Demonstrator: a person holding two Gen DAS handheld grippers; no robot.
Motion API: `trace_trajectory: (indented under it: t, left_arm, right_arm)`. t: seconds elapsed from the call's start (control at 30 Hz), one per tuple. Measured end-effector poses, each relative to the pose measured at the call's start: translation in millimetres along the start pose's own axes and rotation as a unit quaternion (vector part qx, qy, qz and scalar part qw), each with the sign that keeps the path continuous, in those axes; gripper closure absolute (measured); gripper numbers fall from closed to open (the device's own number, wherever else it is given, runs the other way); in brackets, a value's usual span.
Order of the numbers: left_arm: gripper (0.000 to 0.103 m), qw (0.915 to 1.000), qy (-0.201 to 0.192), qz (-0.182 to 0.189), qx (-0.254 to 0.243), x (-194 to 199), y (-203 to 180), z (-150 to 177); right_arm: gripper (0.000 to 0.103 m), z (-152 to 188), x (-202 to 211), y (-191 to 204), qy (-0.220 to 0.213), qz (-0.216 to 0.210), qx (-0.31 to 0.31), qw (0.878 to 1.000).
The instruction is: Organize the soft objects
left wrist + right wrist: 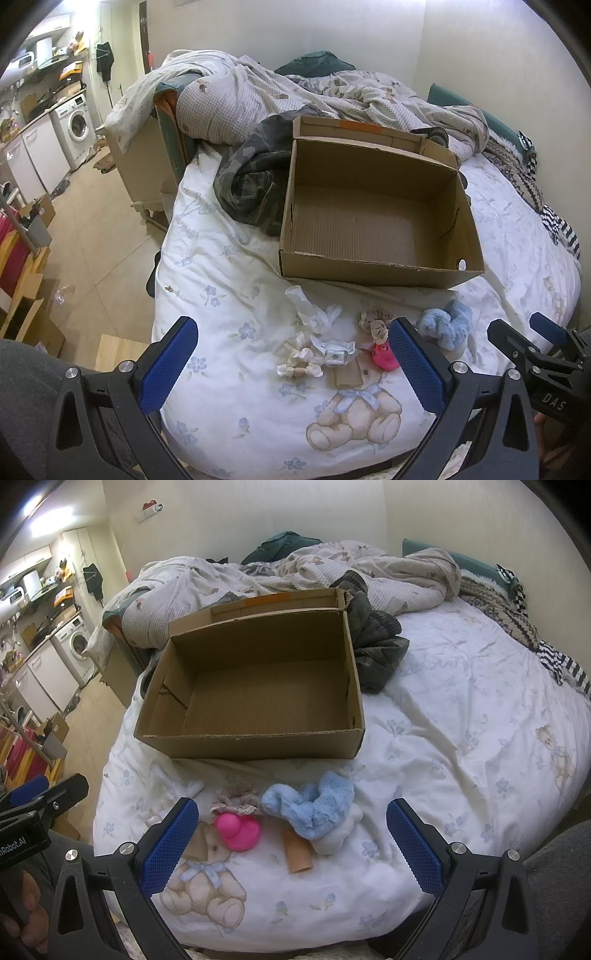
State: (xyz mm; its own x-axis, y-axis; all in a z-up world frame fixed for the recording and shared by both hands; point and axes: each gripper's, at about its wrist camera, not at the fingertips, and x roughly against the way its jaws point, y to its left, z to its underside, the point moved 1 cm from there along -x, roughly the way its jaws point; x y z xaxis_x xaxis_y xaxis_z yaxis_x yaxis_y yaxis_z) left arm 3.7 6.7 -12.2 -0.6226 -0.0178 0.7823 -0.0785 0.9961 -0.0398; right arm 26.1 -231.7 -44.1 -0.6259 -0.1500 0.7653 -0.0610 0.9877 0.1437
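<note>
Both claws — left (293, 363), right (291, 843) — gape, released, above the bed (461, 738); toys lie before an empty box (255, 686).

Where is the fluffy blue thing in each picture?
Left wrist view: the fluffy blue thing lies low on the right, near the right finger.
Right wrist view: the fluffy blue thing lies low in the middle, between the fingers.
Shared landmark: the cardboard box, just behind it on the bed.
</note>
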Motion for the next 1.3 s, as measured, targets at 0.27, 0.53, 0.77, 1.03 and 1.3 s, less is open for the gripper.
trace_trajectory:
  t: [0.27, 0.53, 0.77, 1.03, 1.3]
  left_arm:
    - [0.000, 1.0000, 0.002, -0.002, 0.000, 1, 0, -1]
    - [0.000, 0.9996, 0.010, -0.010, 0.024, 2, 18, -4]
    - [0.000, 0.9983, 0.050, 0.011, 0.029, -2, 19, -16]
    - [0.000, 0.9949, 0.100, 0.001, 0.014, -21, 19, -39]
    - [0.000, 0.9874, 0.157, 0.003, 0.023, -53, 32, -65]
  right_arm:
    - [0.000, 1, 1, -1, 0.001, 0.000, 0.000, 1.000]
    - [0.000, -1, -6, -4, 0.030, -0.022, -0.013, 0.999]
    - [0.000, -20, -12, -12, 0.087, -0.067, -0.021, 0.994]
    - [0.000, -41, -33, -22, 0.142, -0.075, -0.015, 0.987]
    - [0.000, -47, -76, -35, 0.206, -0.084, -0.035, 0.974]
